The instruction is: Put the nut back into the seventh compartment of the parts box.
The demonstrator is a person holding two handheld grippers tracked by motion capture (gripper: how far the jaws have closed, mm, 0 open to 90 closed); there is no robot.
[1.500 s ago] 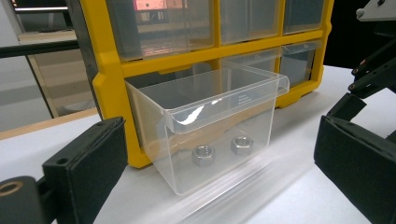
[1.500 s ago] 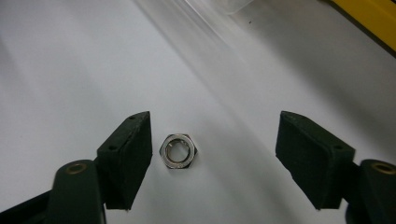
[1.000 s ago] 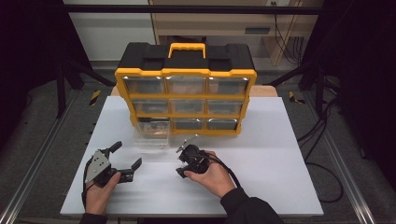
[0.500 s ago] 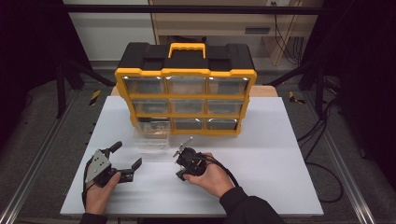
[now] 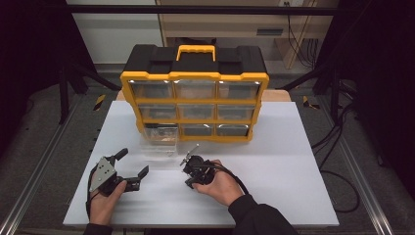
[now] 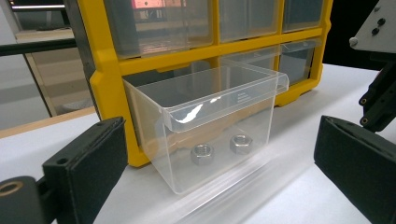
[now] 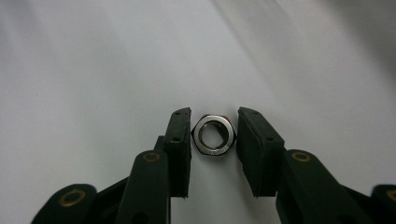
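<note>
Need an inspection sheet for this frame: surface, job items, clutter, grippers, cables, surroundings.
Surface: white table, bare around the work.
Job's things: hex nut between the jaws of the right gripper; clear drawer pulled out of the yellow organizer, two nuts inside.
Clutter: nothing seen.
Grippers: right gripper closed around the nut, contact on the right pad unclear; left gripper open, facing the drawer, holding nothing.
Cables: one trails from each gripper; black cables on the floor at right.
Surroundings: dark frame, grey floor, wooden furniture behind.
</note>
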